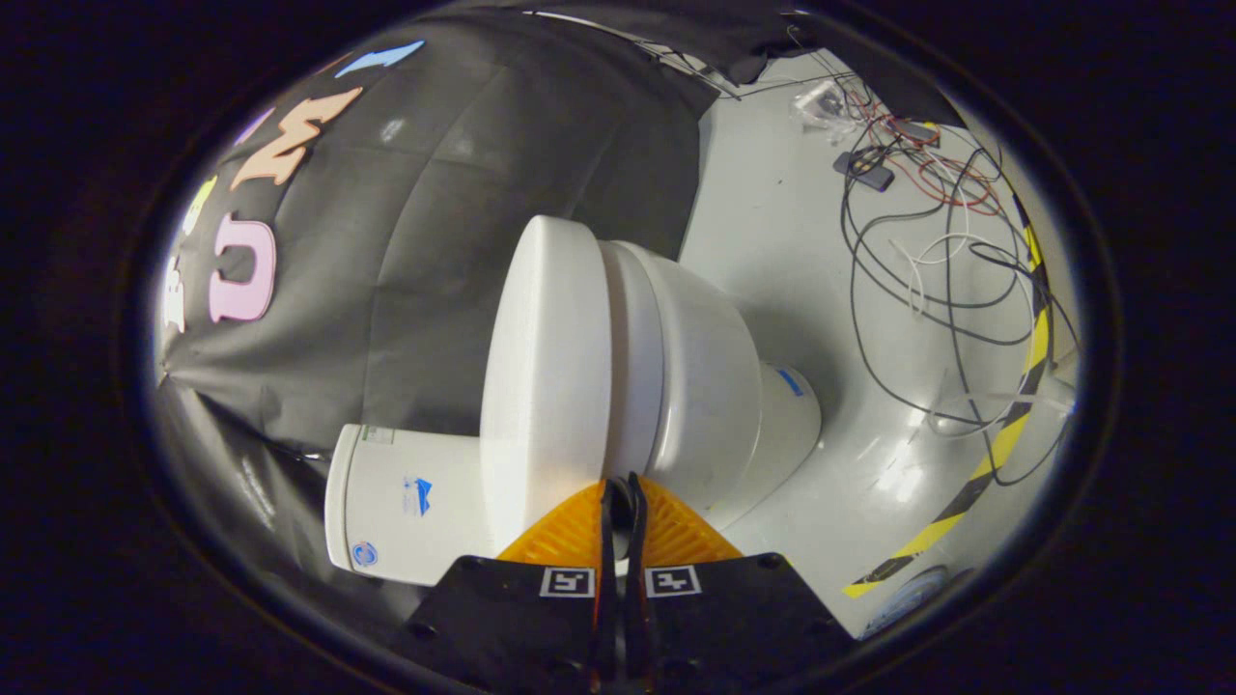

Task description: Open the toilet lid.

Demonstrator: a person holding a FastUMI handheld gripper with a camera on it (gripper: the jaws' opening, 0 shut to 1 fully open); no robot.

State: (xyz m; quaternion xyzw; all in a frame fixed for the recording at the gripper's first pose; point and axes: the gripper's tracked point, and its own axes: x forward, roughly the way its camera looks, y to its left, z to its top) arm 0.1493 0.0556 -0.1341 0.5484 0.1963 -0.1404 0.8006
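Tongs pinching front edge of toilet lid, orange fingers nearly together on rim; firmness of grip unclear. Lid sitting down on seat, tank beyond. Advising: keeping pinch steady, swinging lid toward tank along hinge arc, avoiding slip.

The white oval plastic toilet lid lies closed against the white seat, which sits on the white ceramic bowl. The white box-shaped cistern stands behind the lid, against the black cloth wall. The orange-fingered hand-held gripper has its fingers close together, just before the seam between lid and seat. Beyond the bowl, a tangle of black, white and red wires lies on the pale grey floor, beside a black-and-yellow striped tape line
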